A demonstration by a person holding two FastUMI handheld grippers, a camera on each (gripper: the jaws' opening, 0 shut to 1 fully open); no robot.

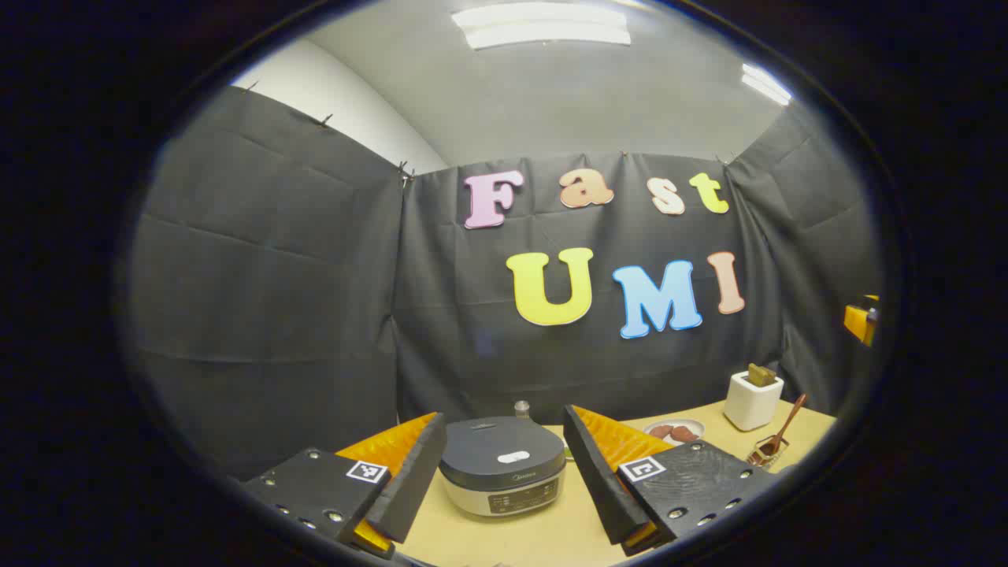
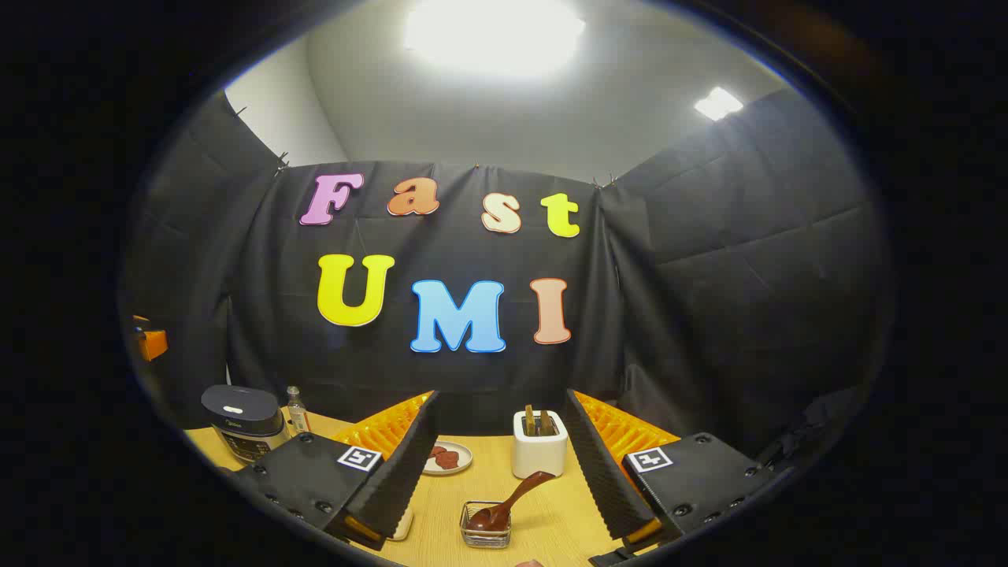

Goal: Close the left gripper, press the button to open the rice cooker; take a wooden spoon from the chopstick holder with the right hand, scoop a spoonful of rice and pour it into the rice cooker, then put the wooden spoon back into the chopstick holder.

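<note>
The left gripper [image 1: 504,480] is hanging with its 2 fingers spread wide, and the closed rice cooker [image 1: 502,465] is sitting straight ahead between them, toward the bench's back edge. The right gripper [image 2: 500,472], equally wide, is facing the wooden spoon [image 2: 508,504], leaning up-right in a small glass holder [image 2: 485,531].

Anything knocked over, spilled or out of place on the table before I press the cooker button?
One oddity: the wooden spoon lies bowl-down in the small glass dish, not in the white holder behind it. The rice cooker sits upright, lid shut. No spill visible.
</note>
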